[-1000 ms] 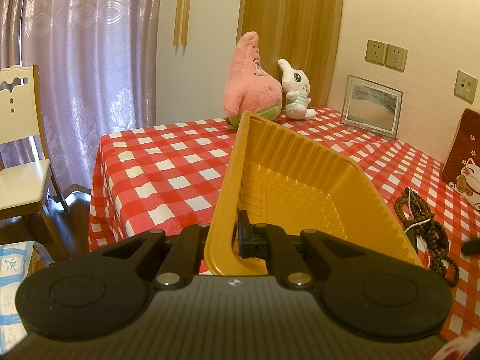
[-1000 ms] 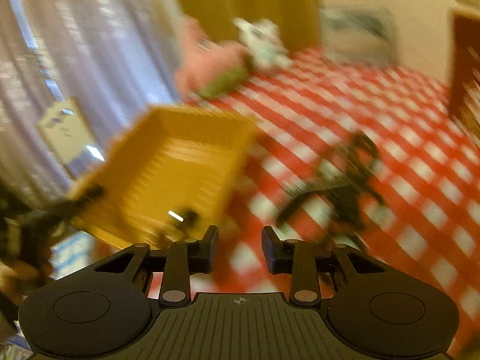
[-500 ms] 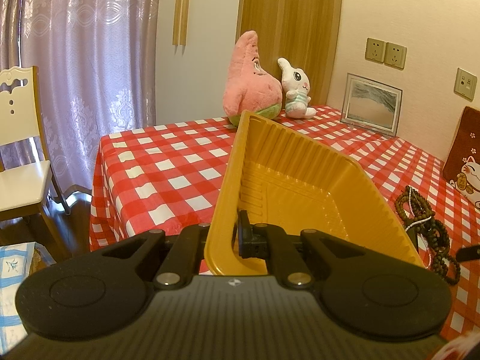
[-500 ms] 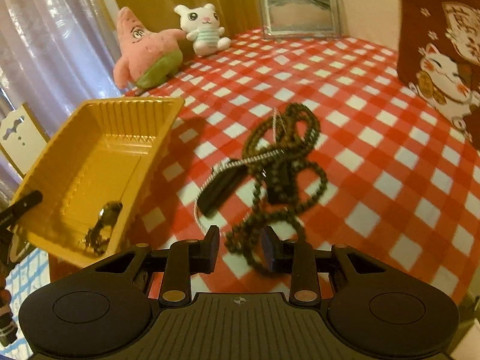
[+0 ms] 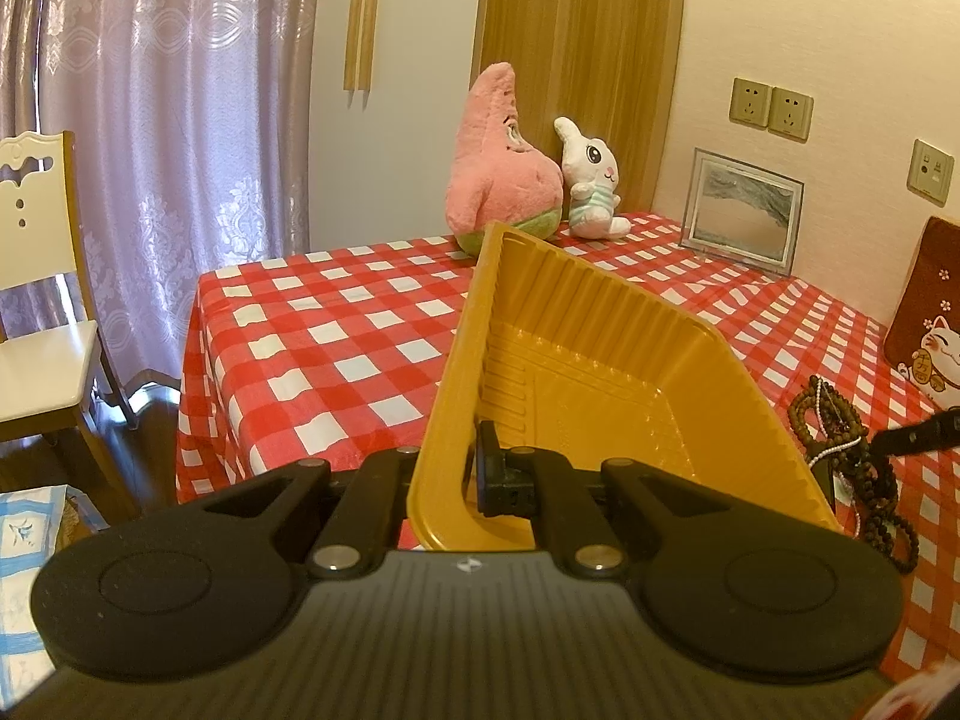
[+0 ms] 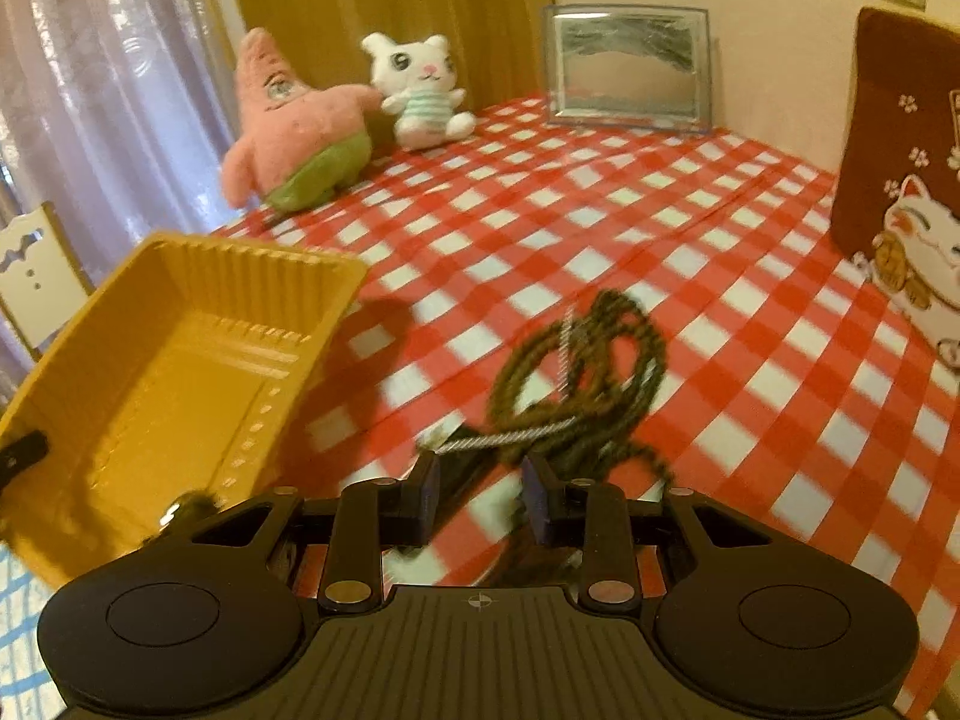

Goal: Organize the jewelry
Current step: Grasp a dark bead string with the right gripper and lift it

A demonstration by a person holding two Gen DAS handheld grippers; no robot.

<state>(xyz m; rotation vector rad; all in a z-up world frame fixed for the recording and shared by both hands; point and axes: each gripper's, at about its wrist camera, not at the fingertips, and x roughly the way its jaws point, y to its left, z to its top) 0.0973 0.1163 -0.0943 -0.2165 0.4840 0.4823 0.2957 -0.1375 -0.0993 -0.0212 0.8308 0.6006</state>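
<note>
The left tongs were clenched on the near rim of the yellow tray, one finger inside the wall and one outside, holding the tray tilted above the near edge of the bench with its red-and-white checked cloth. In the right wrist view a small dark piece of jewelry lay in the tray's near corner, partly hidden and blurred.

The right tongs stood released, their jaws part-way apart and pressing on nothing, just at the near end of the jewelry pile. That pile, a tangle of dark bead necklaces with a silvery chain across it, lay on the bench just to the right of the tray. A flat black item among the beads, between the fingers, was too blurred to name.

Beyond the tray, at the far side of the bench, sat a pink star plush and a white rabbit plush touching it, with a framed picture to their right. A red cat cushion stood to the right of the necklaces.
</note>
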